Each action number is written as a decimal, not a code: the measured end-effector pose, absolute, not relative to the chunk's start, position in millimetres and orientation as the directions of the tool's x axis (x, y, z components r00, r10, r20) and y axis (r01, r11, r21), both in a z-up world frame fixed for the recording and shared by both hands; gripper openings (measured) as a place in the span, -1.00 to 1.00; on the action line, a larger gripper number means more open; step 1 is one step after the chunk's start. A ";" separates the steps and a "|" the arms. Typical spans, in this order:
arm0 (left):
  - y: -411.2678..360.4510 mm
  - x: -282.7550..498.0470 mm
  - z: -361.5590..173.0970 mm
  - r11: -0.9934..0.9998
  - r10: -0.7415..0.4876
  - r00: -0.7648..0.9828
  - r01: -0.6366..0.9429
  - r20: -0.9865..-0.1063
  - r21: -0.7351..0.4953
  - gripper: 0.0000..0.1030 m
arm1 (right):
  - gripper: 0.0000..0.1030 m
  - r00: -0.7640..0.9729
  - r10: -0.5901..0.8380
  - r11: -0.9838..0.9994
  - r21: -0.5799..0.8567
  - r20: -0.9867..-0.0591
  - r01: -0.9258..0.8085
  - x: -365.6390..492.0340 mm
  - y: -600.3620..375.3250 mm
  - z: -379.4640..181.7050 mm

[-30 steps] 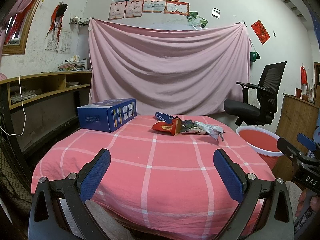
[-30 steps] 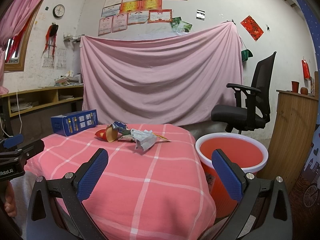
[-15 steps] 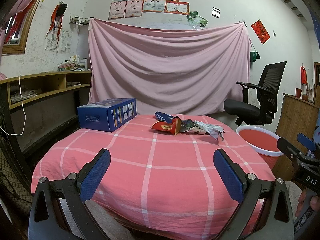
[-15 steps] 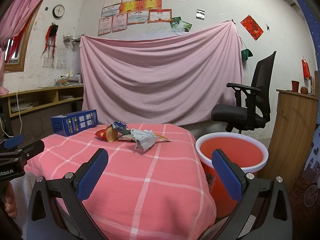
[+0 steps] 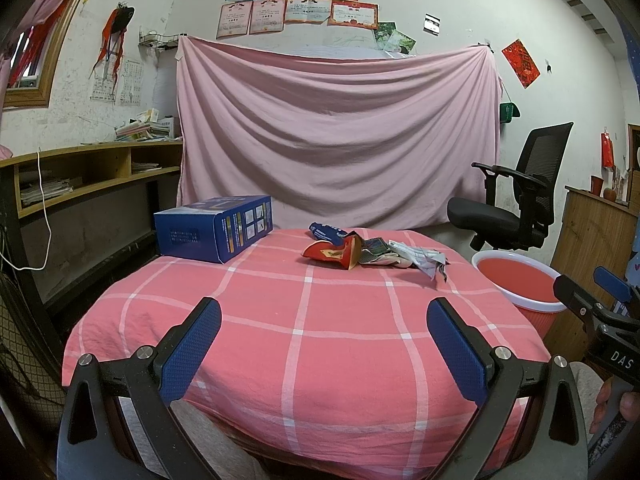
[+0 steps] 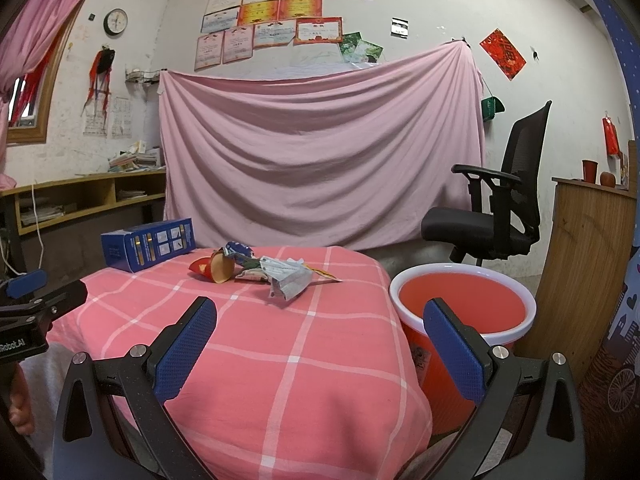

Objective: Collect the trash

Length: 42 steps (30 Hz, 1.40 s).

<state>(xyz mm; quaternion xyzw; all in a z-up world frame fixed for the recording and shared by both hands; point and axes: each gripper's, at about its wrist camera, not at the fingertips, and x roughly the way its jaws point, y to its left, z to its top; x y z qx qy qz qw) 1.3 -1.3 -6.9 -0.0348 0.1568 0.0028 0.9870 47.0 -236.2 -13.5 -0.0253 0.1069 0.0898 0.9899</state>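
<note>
Beyond both gaping tools (image 5: 324, 320) (image 6: 320, 320) lies the trash (image 5: 374, 251).

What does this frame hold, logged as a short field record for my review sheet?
surface: table under a pink checked cloth
trash: pile of wrappers at the far middle of the table, untouched
bin: red bucket with white rim, on the floor right of the table, nothing visible inside
other item: blue box at the far left of the table
left tool: open, holding nothing, near the table's front edge
right tool: open, holding nothing
progress: nothing collected yet
</note>
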 end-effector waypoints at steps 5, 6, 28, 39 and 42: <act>-1.2 1.4 -6.7 0.998 -0.005 0.951 -0.017 -0.311 -0.068 0.95 | 1.00 0.961 0.172 0.983 -0.030 -0.218 -0.183 47.1 -236.2 -13.7; -1.2 1.3 -6.3 0.998 -0.005 0.950 -0.017 -0.311 -0.068 0.95 | 1.00 0.961 0.172 0.983 -0.030 -0.218 -0.183 47.2 -236.3 -13.7; 0.7 4.1 -6.7 0.997 -0.005 0.951 -0.018 -0.310 -0.072 0.95 | 1.00 0.960 0.173 0.983 -0.029 -0.220 -0.183 47.2 -235.8 -14.2; -2.7 -0.5 -10.9 0.997 0.002 0.953 -0.026 -0.303 -0.077 0.95 | 1.00 0.960 0.175 0.982 -0.025 -0.217 -0.185 46.3 -235.6 -13.8; -2.8 -1.1 -5.8 0.996 0.001 0.957 -0.026 -0.290 -0.084 0.95 | 1.00 0.962 0.174 0.983 -0.020 -0.210 -0.182 46.1 -234.7 -10.9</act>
